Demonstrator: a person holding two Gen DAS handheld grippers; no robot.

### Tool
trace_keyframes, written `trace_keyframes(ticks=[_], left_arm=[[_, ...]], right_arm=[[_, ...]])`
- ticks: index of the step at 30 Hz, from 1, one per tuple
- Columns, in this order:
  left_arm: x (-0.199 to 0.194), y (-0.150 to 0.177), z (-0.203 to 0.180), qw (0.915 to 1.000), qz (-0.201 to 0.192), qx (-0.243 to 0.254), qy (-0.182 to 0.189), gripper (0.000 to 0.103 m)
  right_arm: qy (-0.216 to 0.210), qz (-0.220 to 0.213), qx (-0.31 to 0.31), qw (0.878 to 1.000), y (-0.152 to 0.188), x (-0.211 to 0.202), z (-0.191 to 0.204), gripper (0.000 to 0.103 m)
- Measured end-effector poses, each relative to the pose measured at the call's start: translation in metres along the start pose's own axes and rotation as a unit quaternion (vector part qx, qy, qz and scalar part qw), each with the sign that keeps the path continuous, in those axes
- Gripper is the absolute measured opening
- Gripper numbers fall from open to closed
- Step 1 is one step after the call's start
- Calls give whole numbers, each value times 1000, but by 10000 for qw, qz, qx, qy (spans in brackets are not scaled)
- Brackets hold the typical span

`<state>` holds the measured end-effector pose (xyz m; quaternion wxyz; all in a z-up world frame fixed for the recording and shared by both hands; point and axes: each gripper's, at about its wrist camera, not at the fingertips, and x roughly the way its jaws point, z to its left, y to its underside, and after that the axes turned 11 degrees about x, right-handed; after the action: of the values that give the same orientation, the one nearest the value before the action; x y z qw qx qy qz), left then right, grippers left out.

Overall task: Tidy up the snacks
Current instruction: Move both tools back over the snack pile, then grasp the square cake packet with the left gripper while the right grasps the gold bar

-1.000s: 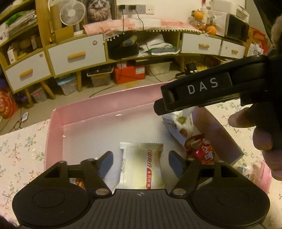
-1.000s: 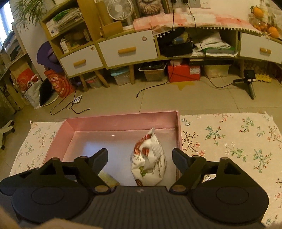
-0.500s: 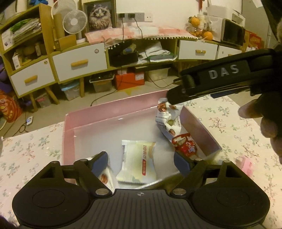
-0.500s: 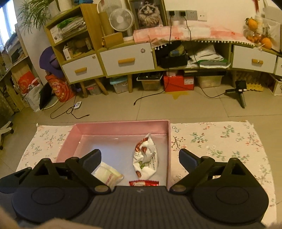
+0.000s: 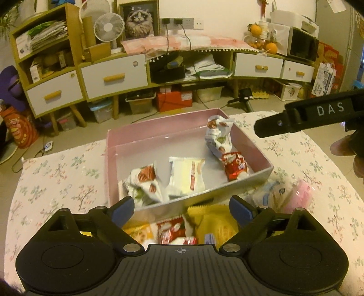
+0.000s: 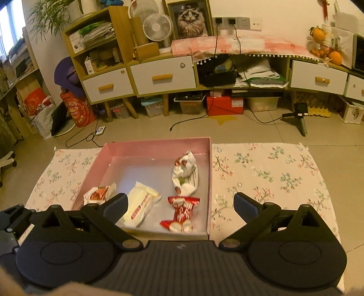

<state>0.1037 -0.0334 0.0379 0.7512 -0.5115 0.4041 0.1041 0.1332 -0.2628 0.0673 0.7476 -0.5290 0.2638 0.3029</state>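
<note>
Both tongs are spread wide and hold nothing: left tongs [image 5: 182, 208], right tongs [image 6: 180, 202]. Four snack packets lie inside the pink box [image 6: 157, 143] on the floral bench [image 6: 268, 164]; more packets [image 5: 218, 225] sit loose just near of it.

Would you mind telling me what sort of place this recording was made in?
Most likely a lived-in home living room: a long wooden drawer cabinet along the wall, a framed cat picture beside a desk fan, and a floral tablecloth.
</note>
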Motion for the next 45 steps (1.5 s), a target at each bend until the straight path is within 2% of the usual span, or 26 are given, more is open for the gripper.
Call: trace_keyframes(ticks=[18, 27, 32, 35, 41, 45], left_arm=[[-34, 62, -10, 9994, 297, -156, -92, 96], [-32, 94, -15, 9984, 455, -304, -116, 96], [-32, 107, -23, 9991, 381, -191, -45, 96], [-30, 112, -25, 9991, 306, -271, 57, 96], [-25, 116, -24, 9989, 118, -427, 159, 91], [-21, 116, -27, 9983, 57, -440, 369, 78]], right_arm=[[323, 200, -173, 9991, 69, -23, -1, 103], [431, 410, 101, 9982, 112, -17, -14, 103], [205, 659, 358, 9970, 133, -7, -16, 102], [212, 536, 128, 9983, 143, -6, -9, 102], [233, 312, -294, 9988, 152, 0, -1, 97], [241, 203, -525, 9981, 152, 6, 5, 87]])
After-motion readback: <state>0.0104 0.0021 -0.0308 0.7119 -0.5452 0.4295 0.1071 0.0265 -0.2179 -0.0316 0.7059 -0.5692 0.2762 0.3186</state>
